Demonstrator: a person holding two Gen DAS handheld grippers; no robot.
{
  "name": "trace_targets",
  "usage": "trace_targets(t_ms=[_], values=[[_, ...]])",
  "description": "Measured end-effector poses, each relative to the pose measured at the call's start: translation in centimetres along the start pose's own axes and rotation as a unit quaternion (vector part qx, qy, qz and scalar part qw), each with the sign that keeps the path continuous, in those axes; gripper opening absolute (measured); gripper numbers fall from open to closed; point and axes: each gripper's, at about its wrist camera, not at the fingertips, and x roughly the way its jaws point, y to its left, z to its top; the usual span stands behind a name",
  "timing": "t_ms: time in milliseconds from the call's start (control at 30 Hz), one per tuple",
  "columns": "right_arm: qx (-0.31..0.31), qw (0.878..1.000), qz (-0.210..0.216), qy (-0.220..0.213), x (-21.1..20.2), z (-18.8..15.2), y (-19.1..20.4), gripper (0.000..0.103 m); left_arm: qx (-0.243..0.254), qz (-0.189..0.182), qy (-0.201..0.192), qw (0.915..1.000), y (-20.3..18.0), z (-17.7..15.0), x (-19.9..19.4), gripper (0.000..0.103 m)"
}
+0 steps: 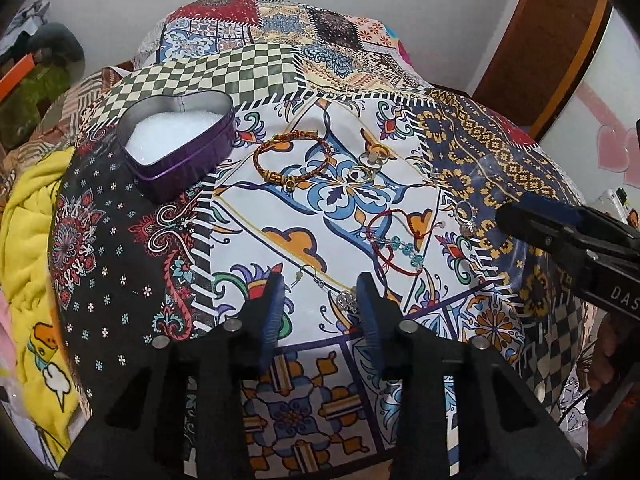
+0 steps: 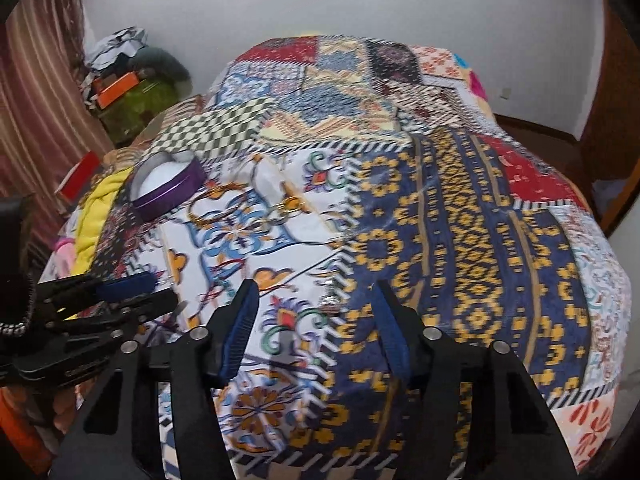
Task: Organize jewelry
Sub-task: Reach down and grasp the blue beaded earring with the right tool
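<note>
On the patchwork bedspread (image 1: 280, 240) lie several pieces of jewelry. A red and gold braided bracelet (image 1: 292, 156) and gold rings (image 1: 364, 168) sit in the middle. Nearer are a red string bracelet with blue beads (image 1: 396, 240) and a silver stone ring (image 1: 464, 220). A purple heart-shaped tin (image 1: 180, 148) with white lining stands open at the left. My left gripper (image 1: 320, 284) is open, low over a hooked earring with a crystal charm (image 1: 346, 300), which lies between its fingertips near the right one. My right gripper (image 2: 316, 292) is open around the silver ring (image 2: 330, 298). The pads touch neither piece.
A yellow blanket (image 1: 28, 240) is bunched at the bed's left edge. Boxes and clutter (image 2: 128, 88) stand in the back left corner by a striped curtain (image 2: 36, 100). A wooden door (image 1: 552, 40) is at the right. My two grippers are close side by side.
</note>
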Motion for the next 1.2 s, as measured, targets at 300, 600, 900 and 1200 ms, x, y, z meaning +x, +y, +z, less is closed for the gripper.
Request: trace_targets(t_ms=[300,600,900,1200], values=[[-0.027,0.999,0.037,0.018,1.2,0.0,2.5,0.049,0.010,-0.022,0.008,0.9997,-0.1,-0.4,0.2,0.024],[-0.027,0.997,0.059,0.041,2.8,0.0,3.4,0.048,0.020,-0.006,-0.005,0.9998,0.4,-0.6,0.2,0.007],[-0.026,0.992,0.091,0.080,5.0,-0.3,4.5,0.035,0.007,-0.014,-0.021,0.9997,1.2,-0.5,-0.4,0.000],[-0.029,0.995,0.061,0.072,5.8,-0.2,4.0,0.008,0.003,-0.013,-0.042,0.9990,1.5,-0.1,-1.5,0.000]])
